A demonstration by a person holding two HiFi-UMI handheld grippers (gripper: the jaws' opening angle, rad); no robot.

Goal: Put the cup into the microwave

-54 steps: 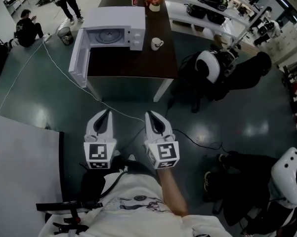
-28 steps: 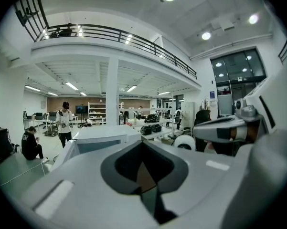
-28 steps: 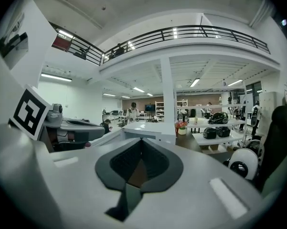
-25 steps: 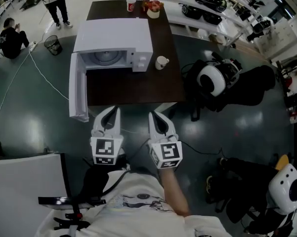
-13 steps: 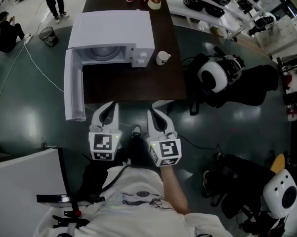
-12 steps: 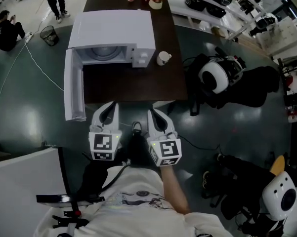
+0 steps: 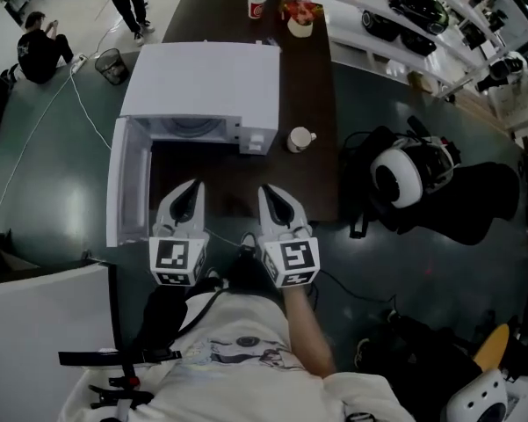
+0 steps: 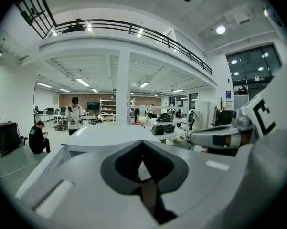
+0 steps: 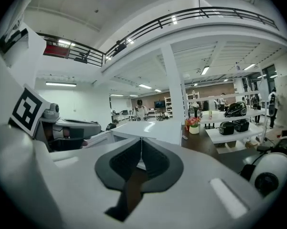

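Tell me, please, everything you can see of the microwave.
The microwave is a white box with a plain flat top, upright on the dark brown table. Its door is swung wide open on its left side, showing the round turntable inside. A control panel sits at its front right. The cup stands beside that corner, apart.

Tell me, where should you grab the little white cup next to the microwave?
Probably round its body, from the near side, with the right gripper, which is closer. The cup stands upright on the table, its handle pointing right, away from the microwave, so its front is free. The jaws, now shut, must open first.
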